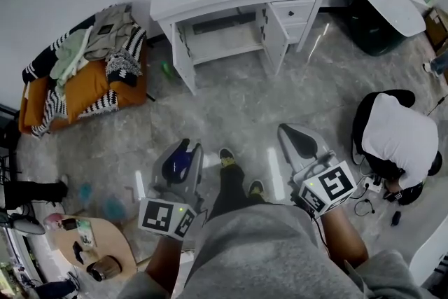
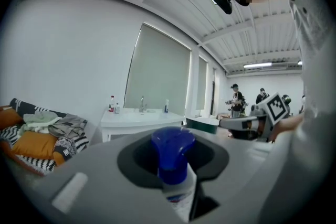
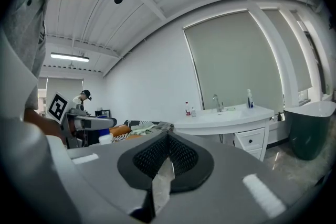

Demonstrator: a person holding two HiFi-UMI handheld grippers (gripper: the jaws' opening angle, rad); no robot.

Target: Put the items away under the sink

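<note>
Pinching a white plastic bottle with a blue cap (image 2: 174,167) between its fingers (image 2: 131,161), the left gripper (image 1: 183,150) hangs well apart from the open white sink cabinet (image 1: 210,5), while the right gripper (image 1: 294,136) clamps a thin translucent strip (image 3: 160,184).

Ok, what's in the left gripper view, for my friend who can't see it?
A blue-capped bottle is clamped between the grey jaws, close up. Beyond it stand a white sink cabinet and, at the left, a pile of clothes.
</note>
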